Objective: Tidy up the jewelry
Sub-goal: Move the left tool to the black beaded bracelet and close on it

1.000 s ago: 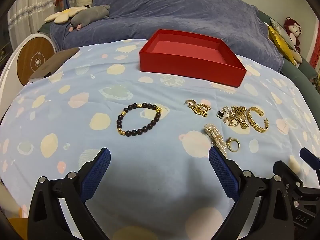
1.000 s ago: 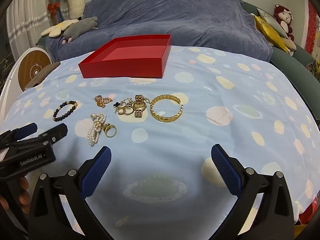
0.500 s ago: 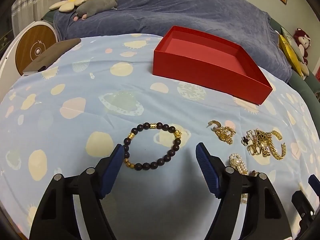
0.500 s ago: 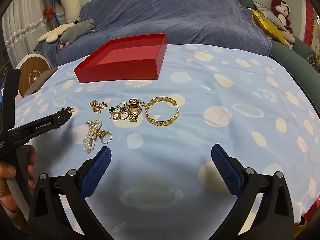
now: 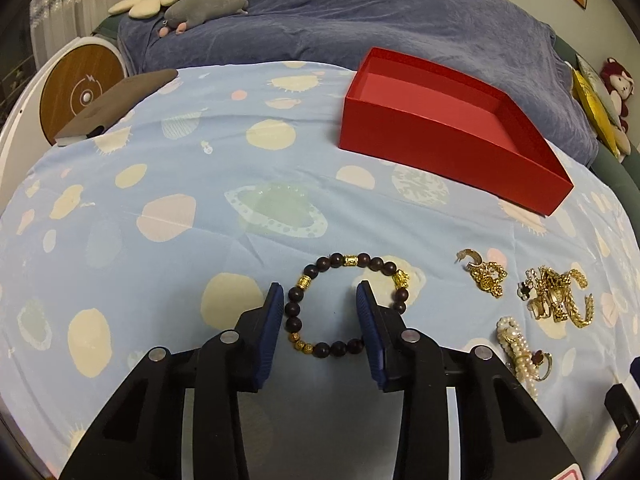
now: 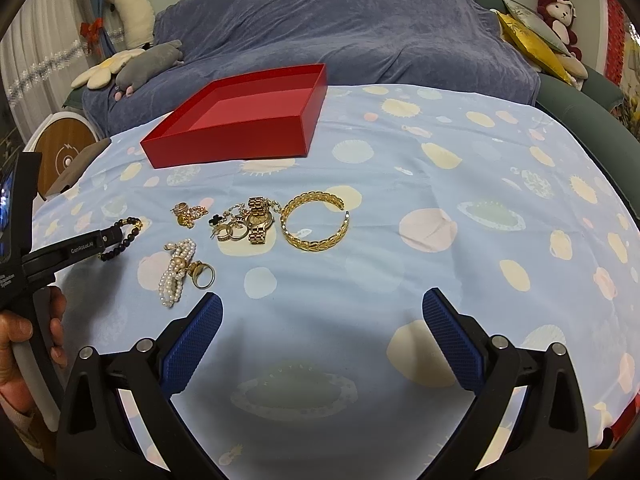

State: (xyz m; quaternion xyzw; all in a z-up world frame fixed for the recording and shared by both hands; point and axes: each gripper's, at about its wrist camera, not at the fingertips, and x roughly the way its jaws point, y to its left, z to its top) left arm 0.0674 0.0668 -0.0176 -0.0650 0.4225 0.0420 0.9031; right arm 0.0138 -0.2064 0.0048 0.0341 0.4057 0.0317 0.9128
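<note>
Now | red box (image 5: 448, 128) holds nothing (jewelry outside) | left gripper (image 5: 320, 300) half-closed around bracelet (image 5: 348, 304) | right gripper (image 6: 320, 316) apart

Blue-covered sofa (image 6: 352, 36) behind; curtain (image 6: 36, 60) left.

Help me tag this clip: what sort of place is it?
Probably a home living room: a sofa under a blue throw, stuffed toys, and a table under a planet-print cloth.

left wrist: low, close on bracelet (image 5: 347, 307) | right wrist: higher, farther | shared: box (image 6: 240, 136)
</note>
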